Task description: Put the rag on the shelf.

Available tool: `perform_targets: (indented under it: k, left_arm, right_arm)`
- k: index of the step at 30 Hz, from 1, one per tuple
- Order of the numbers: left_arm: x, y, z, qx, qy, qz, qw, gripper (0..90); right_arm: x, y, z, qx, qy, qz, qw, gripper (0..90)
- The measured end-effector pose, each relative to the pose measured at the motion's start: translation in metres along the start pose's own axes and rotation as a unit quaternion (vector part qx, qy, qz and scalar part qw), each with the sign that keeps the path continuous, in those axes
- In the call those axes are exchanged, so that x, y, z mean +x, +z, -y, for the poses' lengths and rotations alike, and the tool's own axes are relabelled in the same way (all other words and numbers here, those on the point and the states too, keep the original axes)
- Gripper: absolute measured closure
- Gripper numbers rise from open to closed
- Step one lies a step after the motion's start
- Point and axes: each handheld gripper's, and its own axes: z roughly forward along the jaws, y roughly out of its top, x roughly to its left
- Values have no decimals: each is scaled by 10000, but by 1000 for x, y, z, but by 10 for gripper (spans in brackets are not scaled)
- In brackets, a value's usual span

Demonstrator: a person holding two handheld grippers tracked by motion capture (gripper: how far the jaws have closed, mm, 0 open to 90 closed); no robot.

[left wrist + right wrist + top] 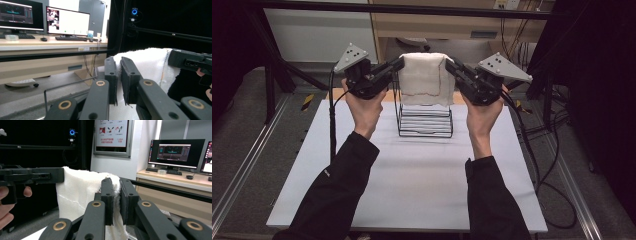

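A white towel with a thin red-stitched hem hangs stretched between my two grippers, above a black wire rack on the white table. My left gripper is shut on the towel's upper left edge. My right gripper is shut on its upper right edge. In the left gripper view the towel is pinched between the left gripper, with the other gripper's black body beyond it. In the right gripper view the towel is clamped in the right gripper.
The rack stands at the far middle of the table, under the towel's lower edge. Cables trail off both grippers over the table's sides. A black frame bar crosses behind. Desks with monitors stand beyond the table.
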Motion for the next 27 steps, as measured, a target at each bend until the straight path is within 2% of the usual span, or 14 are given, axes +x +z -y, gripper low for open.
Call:
perform_targets:
  k: [6,10,15,24,27]
  left_arm:
    - [2,6,-11,-47,-10,-31,10000,833]
    - [2,11,-17,-37,67,-93,9999,833]
    - [7,17,-20,-34,32,-121,9999,832]
    - [16,29,-28,-31,89,-281,9996,832]
    - [21,35,-30,26,76,-339,9994,832]
  right_arm:
    - [-4,7,-12,-28,-49,55,10000,825]
    - [-8,11,-18,3,-65,106,9999,826]
    - [-12,18,-21,4,-110,132,9999,825]
    - [-20,34,-23,-87,57,131,9999,825]
    - [-23,40,-23,-31,23,142,9999,825]
